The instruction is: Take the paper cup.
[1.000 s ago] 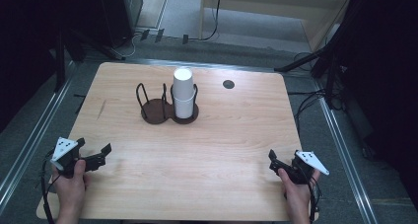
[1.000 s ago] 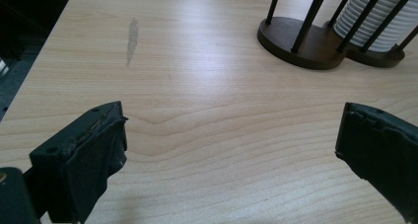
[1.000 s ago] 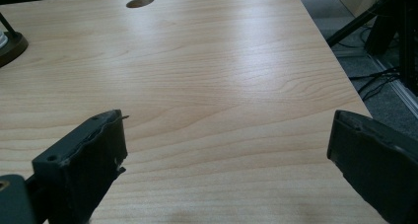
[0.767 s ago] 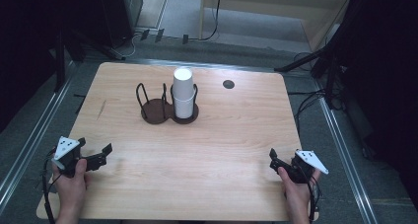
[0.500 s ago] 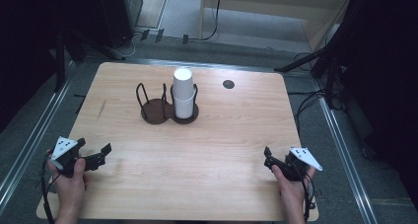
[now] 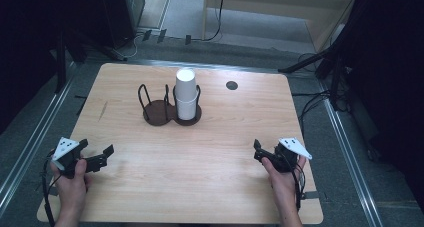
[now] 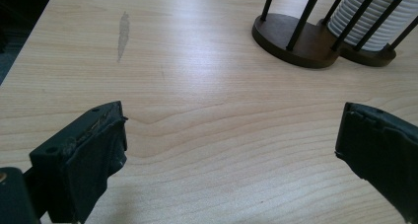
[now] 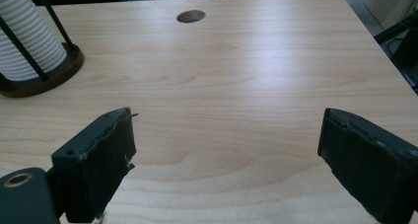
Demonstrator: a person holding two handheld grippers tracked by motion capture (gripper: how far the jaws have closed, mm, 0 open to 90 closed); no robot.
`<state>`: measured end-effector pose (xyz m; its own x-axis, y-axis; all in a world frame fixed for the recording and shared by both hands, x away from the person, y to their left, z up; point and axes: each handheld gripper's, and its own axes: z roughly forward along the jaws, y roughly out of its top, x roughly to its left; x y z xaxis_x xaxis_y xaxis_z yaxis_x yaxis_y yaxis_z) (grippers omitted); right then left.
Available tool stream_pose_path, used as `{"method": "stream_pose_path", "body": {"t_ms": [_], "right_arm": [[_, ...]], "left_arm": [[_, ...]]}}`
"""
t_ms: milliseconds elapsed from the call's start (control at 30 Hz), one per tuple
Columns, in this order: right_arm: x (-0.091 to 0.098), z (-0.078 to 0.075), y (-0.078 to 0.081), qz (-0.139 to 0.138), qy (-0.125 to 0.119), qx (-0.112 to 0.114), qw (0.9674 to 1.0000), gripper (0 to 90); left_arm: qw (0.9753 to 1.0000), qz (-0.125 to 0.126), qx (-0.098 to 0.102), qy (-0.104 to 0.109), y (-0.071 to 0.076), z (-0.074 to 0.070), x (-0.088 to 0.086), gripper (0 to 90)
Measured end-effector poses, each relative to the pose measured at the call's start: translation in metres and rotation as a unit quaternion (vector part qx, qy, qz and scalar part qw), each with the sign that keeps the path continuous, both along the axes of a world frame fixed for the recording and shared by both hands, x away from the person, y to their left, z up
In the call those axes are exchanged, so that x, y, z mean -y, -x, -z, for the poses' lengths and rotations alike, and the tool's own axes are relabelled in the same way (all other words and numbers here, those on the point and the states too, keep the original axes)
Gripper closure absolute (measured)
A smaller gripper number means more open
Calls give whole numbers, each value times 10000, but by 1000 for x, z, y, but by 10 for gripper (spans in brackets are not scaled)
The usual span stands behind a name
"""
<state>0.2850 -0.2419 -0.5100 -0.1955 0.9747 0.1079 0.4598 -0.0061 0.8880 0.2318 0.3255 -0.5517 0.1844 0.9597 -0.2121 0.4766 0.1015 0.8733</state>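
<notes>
No legible writing anywhere. Left gripper [image 6: 95, 157] at 8 o'clock and right gripper [image 6: 261, 152] at 4 o'clock both gape, nothing between; the right's jaws have just been closing. The high view shows the cup stack's [image 6: 185, 94] top in the rack [image 6: 159, 112]; the gripper views crop it.

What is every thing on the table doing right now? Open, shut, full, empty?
left gripper: open, nothing between its jaws.
right gripper: open, its jaws have just been closing a little, nothing between them.
cup stack: upright, upside down, in the holder's right ring.
cup holder: standing on the table, left ring empty.
table hole: uncovered.
</notes>
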Motion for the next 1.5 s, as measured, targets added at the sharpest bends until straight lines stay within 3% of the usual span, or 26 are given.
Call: {"method": "stream_pose_path", "body": {"t_ms": [200,500,1500], "right_arm": [[-21,-13,-8,-175,265,141,9994,70],[-45,-28,-19,-381,24,210,9991,71],[-141,-44,-49,-885,9,210,9959,131]], "left_arm": [[10000,3,-3,13,0,0,0,0],[10000,26,2,14,0,0,0,0],[10000,56,8,29,-2,0,0,0]]}}
